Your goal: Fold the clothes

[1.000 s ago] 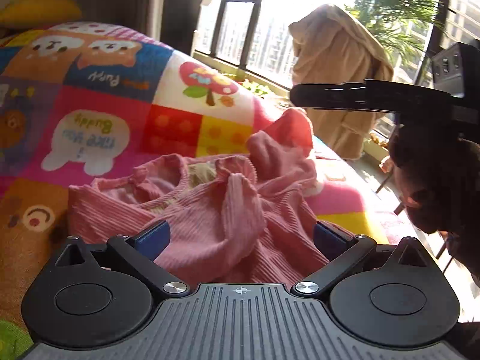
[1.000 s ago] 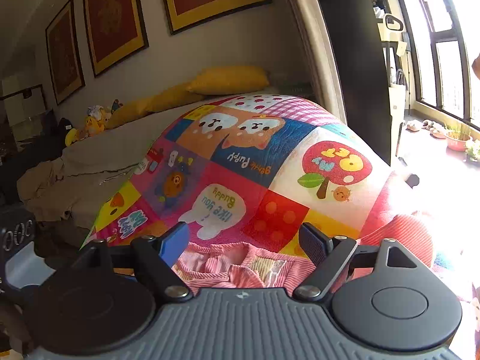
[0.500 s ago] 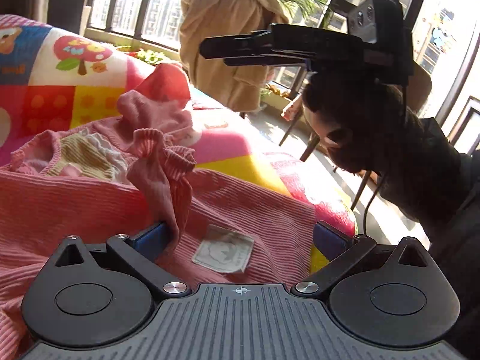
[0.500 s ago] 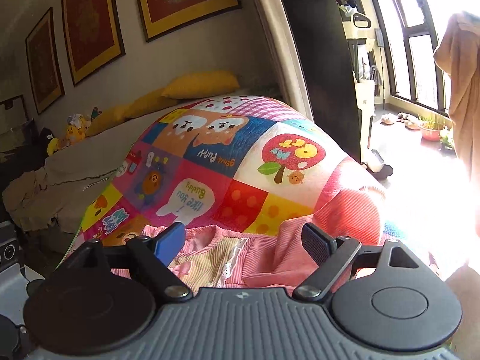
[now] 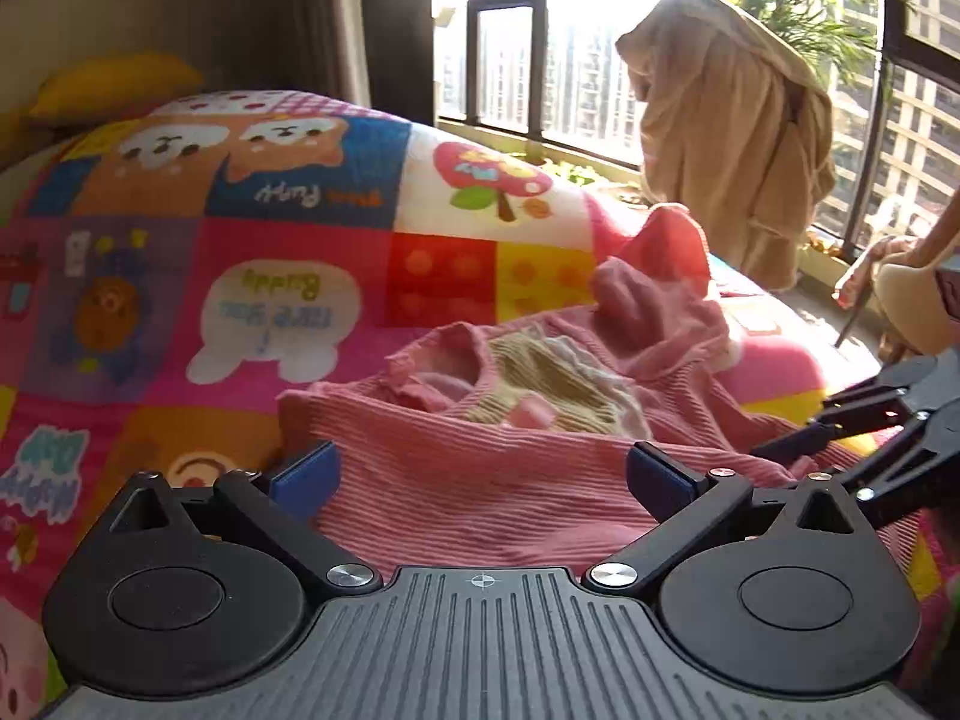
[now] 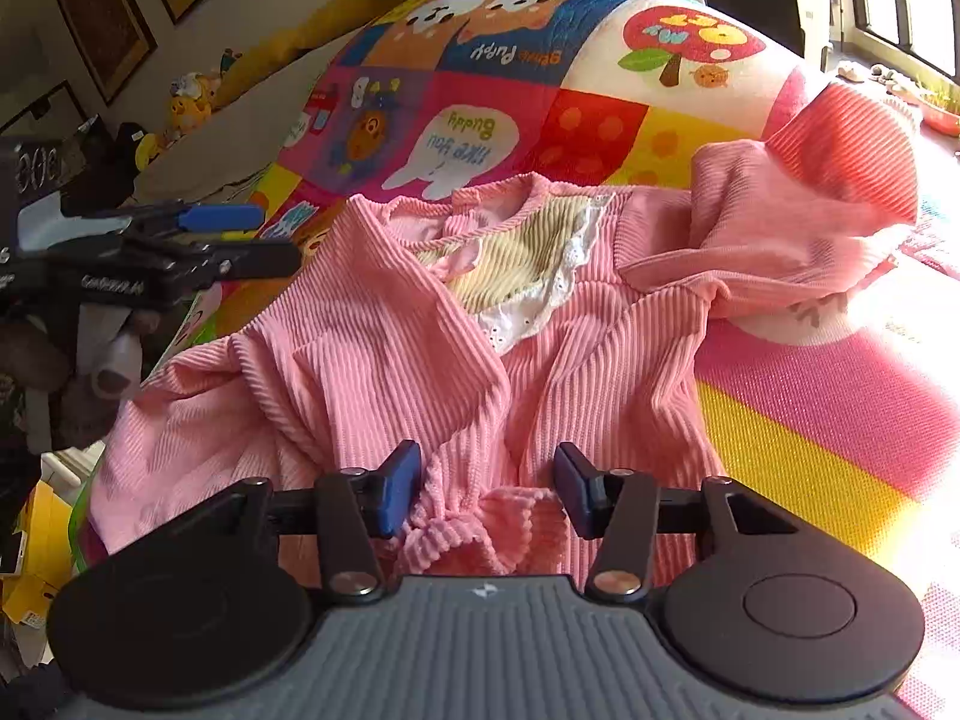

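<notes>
Right gripper [image 6: 486, 489]: tilted down over the near edge of the garment; its jaws are closing, with a bunched ribbed fold of pink cloth between the blue fingers [image 6: 399, 489]. The pads do not clearly press on the cloth yet.
Left gripper [image 5: 480, 474]: angled down toward the garment's left shoulder, fingers [image 5: 306, 471] spread wide and holding nothing; the cloth lies under and between them.
Left hand: in the right wrist view the left gripper shows at the left edge, level with the garment's side, with part of a hand [image 6: 114, 360] beneath it.
Pink ribbed top [image 6: 384, 354]: lies crumpled on a bed covered by a patchwork cartoon blanket [image 6: 456, 78].
Orientation of the top: neckline [image 6: 522, 186] points away from the grippers toward the head of the bed, hem toward the person; its long axis runs near to far in both views.
Collar: open, showing a yellowish ribbed lining with white lace trim [image 6: 528, 312].
Sleeve [image 6: 804, 222]: folded up and heaped at the right of the neckline.
Background: yellow pillow [image 5: 114, 84] at the head of the bed; beige robe [image 5: 726, 138] hanging by the window.
</notes>
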Available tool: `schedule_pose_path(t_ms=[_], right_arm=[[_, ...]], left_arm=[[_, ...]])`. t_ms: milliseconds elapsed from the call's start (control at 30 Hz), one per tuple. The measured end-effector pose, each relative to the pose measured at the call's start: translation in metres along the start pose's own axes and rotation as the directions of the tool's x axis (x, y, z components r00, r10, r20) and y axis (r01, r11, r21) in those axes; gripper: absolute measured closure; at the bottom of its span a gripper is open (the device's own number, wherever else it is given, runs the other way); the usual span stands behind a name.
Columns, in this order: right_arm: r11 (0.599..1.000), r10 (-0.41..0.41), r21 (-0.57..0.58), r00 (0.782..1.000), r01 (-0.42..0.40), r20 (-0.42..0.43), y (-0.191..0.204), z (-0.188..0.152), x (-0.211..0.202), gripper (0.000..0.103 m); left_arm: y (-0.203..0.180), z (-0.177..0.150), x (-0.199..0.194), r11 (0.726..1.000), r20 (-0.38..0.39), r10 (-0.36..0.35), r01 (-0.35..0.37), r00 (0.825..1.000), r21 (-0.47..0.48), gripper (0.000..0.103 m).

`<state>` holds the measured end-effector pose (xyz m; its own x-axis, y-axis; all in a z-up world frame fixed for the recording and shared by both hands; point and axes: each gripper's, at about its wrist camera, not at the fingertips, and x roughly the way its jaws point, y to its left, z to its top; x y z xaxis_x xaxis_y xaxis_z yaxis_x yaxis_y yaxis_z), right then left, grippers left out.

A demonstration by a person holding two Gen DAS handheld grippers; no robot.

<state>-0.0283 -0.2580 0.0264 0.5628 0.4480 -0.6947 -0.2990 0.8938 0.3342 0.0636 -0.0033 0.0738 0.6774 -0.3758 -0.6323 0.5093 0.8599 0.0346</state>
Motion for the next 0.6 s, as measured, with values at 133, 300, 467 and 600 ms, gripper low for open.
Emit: schedule_pose_path(t_ms=[133, 300, 467, 600], right_arm=[[0.995, -0.011, -0.103, 1.000, 0.013, 0.017, 0.016, -0.006, -0.006, 0.074], [0.985, -0.028, -0.171, 0.999, 0.032, 0.021, 0.021, -0.006, -0.011, 0.082], [0.955, -0.082, -0.277, 0.993, 0.103, 0.085, 0.030, 0.004, -0.022, 0.080], [0.950, -0.082, -0.291, 0.989, 0.116, 0.127, 0.033, 0.012, -0.038, 0.079]], left_arm=[[0.031, 0.018, 0.037, 0.990, -0.066, -0.039, 0.030, 0.997, -0.139, 0.000], [0.031, 0.019, 0.055, 0.991, -0.050, 0.020, -0.026, 0.999, -0.131, 0.000], [0.019, 0.015, 0.056, 0.996, -0.026, 0.064, -0.066, 0.998, -0.060, 0.000], [0.015, 0.021, 0.042, 1.000, 0.019, 0.005, -0.005, 1.000, -0.007, 0.000]])
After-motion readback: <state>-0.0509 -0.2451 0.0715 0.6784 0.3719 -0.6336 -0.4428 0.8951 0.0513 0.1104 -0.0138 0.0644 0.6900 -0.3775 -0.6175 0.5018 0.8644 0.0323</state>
